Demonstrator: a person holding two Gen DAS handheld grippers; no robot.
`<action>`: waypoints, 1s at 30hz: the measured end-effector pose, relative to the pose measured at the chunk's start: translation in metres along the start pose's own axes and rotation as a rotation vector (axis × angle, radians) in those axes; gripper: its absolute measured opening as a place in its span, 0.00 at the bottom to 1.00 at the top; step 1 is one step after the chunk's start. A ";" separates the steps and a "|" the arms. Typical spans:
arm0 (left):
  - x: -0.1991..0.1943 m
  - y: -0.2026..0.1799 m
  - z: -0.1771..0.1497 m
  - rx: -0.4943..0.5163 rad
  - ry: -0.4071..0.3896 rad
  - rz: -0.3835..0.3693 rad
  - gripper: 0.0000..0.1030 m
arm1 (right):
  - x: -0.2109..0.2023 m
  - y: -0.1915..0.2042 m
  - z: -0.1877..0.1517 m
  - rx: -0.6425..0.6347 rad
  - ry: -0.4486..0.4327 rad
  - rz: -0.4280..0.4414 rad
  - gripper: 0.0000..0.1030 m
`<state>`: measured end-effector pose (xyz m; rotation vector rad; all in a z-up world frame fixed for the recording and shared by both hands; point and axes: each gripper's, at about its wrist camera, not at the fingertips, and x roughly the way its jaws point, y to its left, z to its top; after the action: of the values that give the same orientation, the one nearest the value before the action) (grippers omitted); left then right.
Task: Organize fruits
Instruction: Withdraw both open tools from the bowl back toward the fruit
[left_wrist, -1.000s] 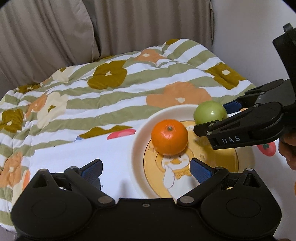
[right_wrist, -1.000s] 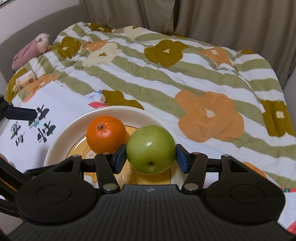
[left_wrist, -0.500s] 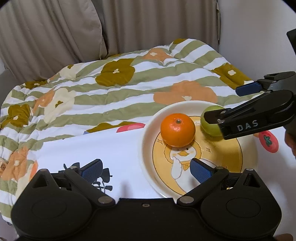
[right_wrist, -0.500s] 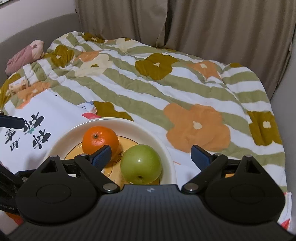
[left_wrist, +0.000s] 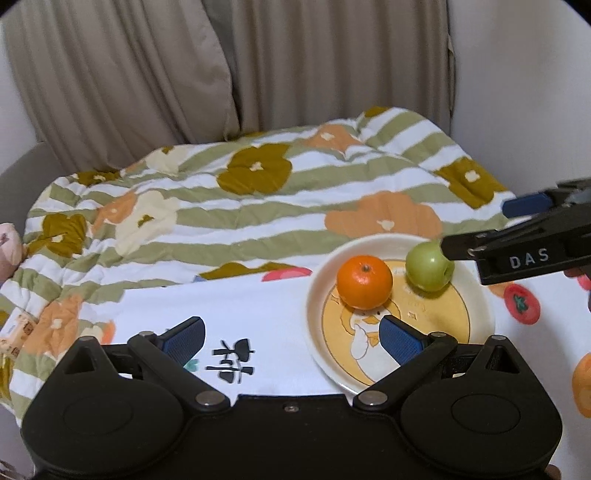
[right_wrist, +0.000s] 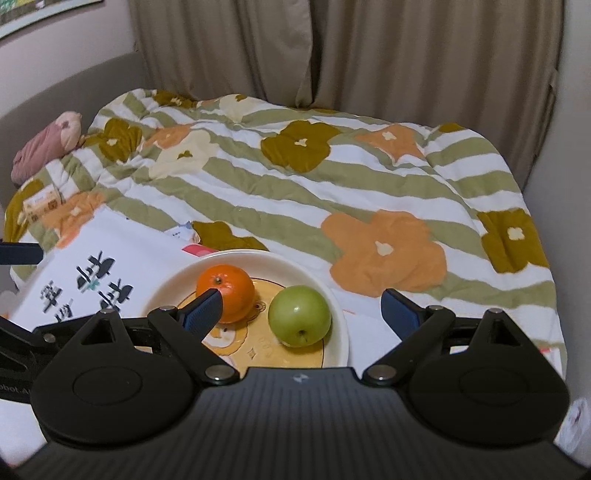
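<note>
Evidently the round cream plate (left_wrist: 317, 295), glossy and shallow with a yellow centre printed with a cartoon duck, served as the anchor of the scene, resting on a white printed cloth (left_wrist: 258, 306) spread over a quilted blanket (left_wrist: 258, 206) of green stripes and big soft flowers. On the plate sat a dimpled, shiny orange (left_wrist: 364, 282) and, just beside it toward the far rim, a smooth matte-green apple (left_wrist: 429, 266), the two fruits close but apart in the right wrist view, orange (right_wrist: 226, 292) left of the apple (right_wrist: 299, 315). The right gripper (right_wrist: 301, 308), black hard plastic with ribbed blue pads, stood spread wide with nothing between its fingers, the apple lying free below the gap. The left gripper (left_wrist: 291, 338) was likewise parted and empty, poised over the plate's near-left rim. From the left wrist view the right gripper (left_wrist: 491, 230) reached in above the plate's far right edge. A second earlier that right tool had clamped the apple between its pads; since then it had let go and drawn back from the plate, and both cameras had pulled away, showing more of the pleated beige curtain (left_wrist: 147, 74) behind
</note>
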<state>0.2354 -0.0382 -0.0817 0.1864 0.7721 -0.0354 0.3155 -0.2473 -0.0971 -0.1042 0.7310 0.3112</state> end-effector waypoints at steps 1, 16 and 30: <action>-0.006 0.003 -0.001 -0.009 -0.007 0.002 0.99 | -0.006 0.000 0.000 0.012 0.001 -0.006 1.00; -0.108 0.022 -0.039 -0.080 -0.136 -0.034 0.99 | -0.127 0.035 -0.028 0.169 -0.018 -0.118 1.00; -0.172 0.044 -0.080 -0.042 -0.229 -0.113 0.99 | -0.198 0.100 -0.069 0.231 -0.047 -0.147 1.00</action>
<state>0.0614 0.0130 -0.0110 0.0967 0.5533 -0.1452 0.1007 -0.2146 -0.0141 0.0684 0.7040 0.0876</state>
